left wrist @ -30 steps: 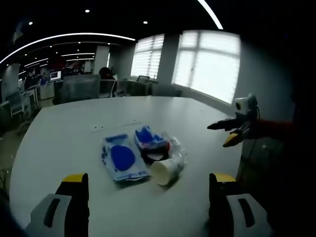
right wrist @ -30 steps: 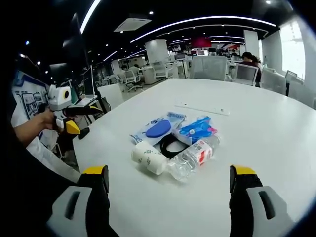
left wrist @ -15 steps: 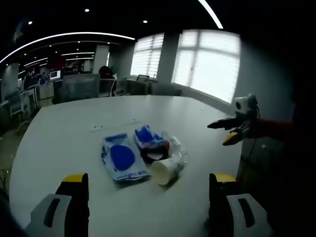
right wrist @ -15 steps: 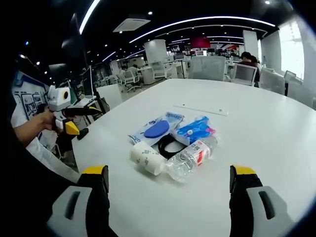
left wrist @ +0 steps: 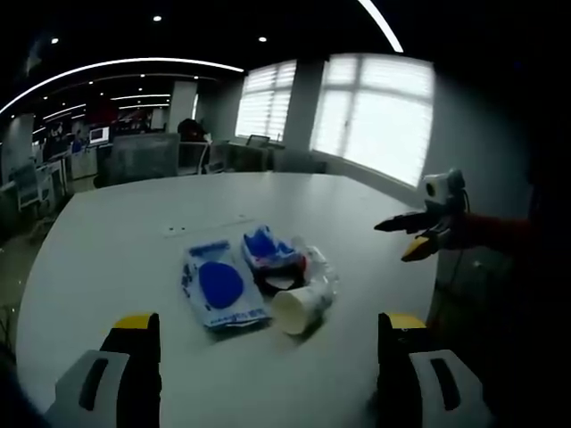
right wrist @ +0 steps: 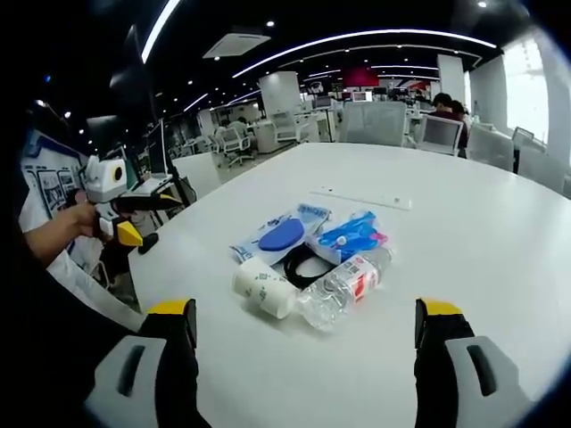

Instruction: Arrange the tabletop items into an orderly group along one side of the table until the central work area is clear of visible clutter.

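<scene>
On the white table [left wrist: 116, 232] lies a cluster: a flat blue-and-white packet [left wrist: 221, 285], a blue pouch [left wrist: 268, 250], a black ring [left wrist: 275, 280], a clear bottle with a red label [left wrist: 321, 272] and a paper cup on its side [left wrist: 299, 308]. The right gripper view has the same cup [right wrist: 263, 287], bottle [right wrist: 343, 285], packet [right wrist: 278, 235], pouch [right wrist: 350, 236] and ring [right wrist: 303, 260]. My left gripper [left wrist: 268, 374] is open, short of the cluster. My right gripper [right wrist: 305, 366] is open too, nothing between its jaws. Each gripper hovers off the table edge, left gripper [right wrist: 134, 214] and right gripper [left wrist: 417, 234].
A thin white strip [right wrist: 361, 198] lies flat beyond the cluster. Wide bare tabletop surrounds the items. Office chairs and desks [right wrist: 375, 120] stand past the far edge, and bright windows [left wrist: 375, 125] line one wall. A hand and sleeve [right wrist: 53, 232] hold the left gripper.
The right gripper view has drifted a little, so the cluster sits slightly lower in it. The items themselves lie as before and both grippers stay open.
</scene>
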A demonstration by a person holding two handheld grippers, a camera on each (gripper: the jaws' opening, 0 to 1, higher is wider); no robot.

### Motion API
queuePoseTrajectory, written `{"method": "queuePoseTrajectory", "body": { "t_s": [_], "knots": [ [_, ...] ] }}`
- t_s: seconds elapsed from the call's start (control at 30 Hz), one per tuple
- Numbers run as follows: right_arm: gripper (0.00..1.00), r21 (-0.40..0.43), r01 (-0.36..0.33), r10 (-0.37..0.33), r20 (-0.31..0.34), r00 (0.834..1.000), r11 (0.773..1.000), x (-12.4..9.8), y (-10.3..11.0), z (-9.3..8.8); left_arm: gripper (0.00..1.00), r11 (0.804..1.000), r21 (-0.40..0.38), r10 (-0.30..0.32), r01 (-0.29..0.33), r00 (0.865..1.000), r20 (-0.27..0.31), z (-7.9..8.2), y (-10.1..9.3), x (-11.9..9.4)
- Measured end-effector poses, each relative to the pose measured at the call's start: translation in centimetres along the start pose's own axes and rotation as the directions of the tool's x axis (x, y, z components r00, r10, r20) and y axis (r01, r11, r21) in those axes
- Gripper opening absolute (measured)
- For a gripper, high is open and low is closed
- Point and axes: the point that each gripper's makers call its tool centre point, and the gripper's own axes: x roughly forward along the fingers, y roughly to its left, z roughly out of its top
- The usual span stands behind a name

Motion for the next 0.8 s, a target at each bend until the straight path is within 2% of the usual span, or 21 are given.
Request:
{"method": "queuePoseTrajectory", "body": {
  "t_s": [0.23,0.57,0.67,0.8],
  "knots": [
    [0.97,0.009,0.007,-0.007,-0.009,1.0,1.0,0.0,-0.1,-0.2,1.0,1.0,0.001,-0.01,0.01,1.0,0.001,-0.3,0.6,0.3],
    [0.89,0.069,0.041,-0.041,-0.01,0.999,0.997,0.3,-1.7,-0.1,1.0,1.0,0.0,-0.023,0.023,1.0,-0.002,0.3,-2.0,0.7],
    [0.86,0.087,0.071,-0.071,-0.006,0.997,0.994,0.4,-2.8,0.1,1.0,1.0,0.0,-0.027,0.027,1.0,0.0,0.3,-2.2,0.7],
    [0.85,0.123,0.07,-0.071,-0.003,0.998,0.99,0.8,-3.1,0.3,1.0,1.0,-0.002,-0.031,0.031,0.999,0.01,0.4,-2.2,0.7]
  ]
}}
